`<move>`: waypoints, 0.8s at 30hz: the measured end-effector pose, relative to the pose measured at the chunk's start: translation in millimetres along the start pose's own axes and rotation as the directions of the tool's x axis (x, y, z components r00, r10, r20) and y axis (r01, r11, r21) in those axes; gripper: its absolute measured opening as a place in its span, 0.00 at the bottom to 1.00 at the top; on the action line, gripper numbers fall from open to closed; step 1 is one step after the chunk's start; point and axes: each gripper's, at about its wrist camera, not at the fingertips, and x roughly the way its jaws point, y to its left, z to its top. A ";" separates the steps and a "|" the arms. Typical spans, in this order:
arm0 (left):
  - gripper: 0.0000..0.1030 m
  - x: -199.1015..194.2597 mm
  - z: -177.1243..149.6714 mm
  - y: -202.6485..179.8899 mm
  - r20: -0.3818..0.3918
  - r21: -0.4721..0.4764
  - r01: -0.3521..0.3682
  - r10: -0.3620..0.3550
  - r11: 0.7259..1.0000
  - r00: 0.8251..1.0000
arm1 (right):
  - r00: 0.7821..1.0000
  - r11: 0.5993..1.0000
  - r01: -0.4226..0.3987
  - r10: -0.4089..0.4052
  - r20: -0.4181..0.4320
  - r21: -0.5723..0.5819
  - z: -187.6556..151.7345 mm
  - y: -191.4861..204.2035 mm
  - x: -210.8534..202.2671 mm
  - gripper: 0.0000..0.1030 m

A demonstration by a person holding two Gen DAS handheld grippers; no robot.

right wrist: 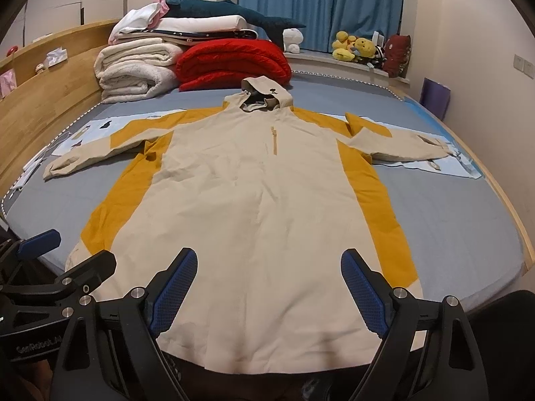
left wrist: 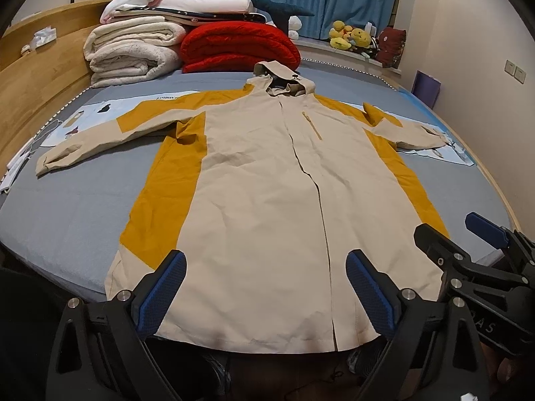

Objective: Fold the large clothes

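A cream and mustard hooded jacket (left wrist: 260, 180) lies flat and front up on the grey-blue bed (left wrist: 67, 227), both sleeves spread sideways and its hem at the near edge. My left gripper (left wrist: 265, 260) hovers open over the hem, left of the zip line, with nothing between its blue pads. My right gripper (right wrist: 269, 257) hovers open over the hem's right half, also with nothing between its pads. Each gripper shows in the other's view: the right gripper (left wrist: 458, 230) by the jacket's right hem corner, the left gripper (right wrist: 67, 250) by the left hem corner.
Folded white blankets (left wrist: 130, 50) and a red quilt (left wrist: 240, 46) are stacked at the head of the bed. A wooden headboard (left wrist: 30, 77) runs along the left. Plush toys (left wrist: 351, 36) sit on the window ledge, and a purple bag (left wrist: 426, 88) stands at the right wall.
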 end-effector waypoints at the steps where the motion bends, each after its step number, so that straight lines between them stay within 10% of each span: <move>1: 0.92 0.3 0.1 0.3 -0.001 -0.003 -0.002 0.002 1.000 1.000 | 1.000 1.000 -0.002 0.002 0.002 0.000 -0.9 0.2 -0.2 0.85; 24: 0.92 -0.6 0.7 1.9 -0.003 0.000 0.000 0.000 1.000 1.000 | 1.000 1.000 0.004 -0.004 0.020 -0.010 -1.0 1.5 -3.9 0.85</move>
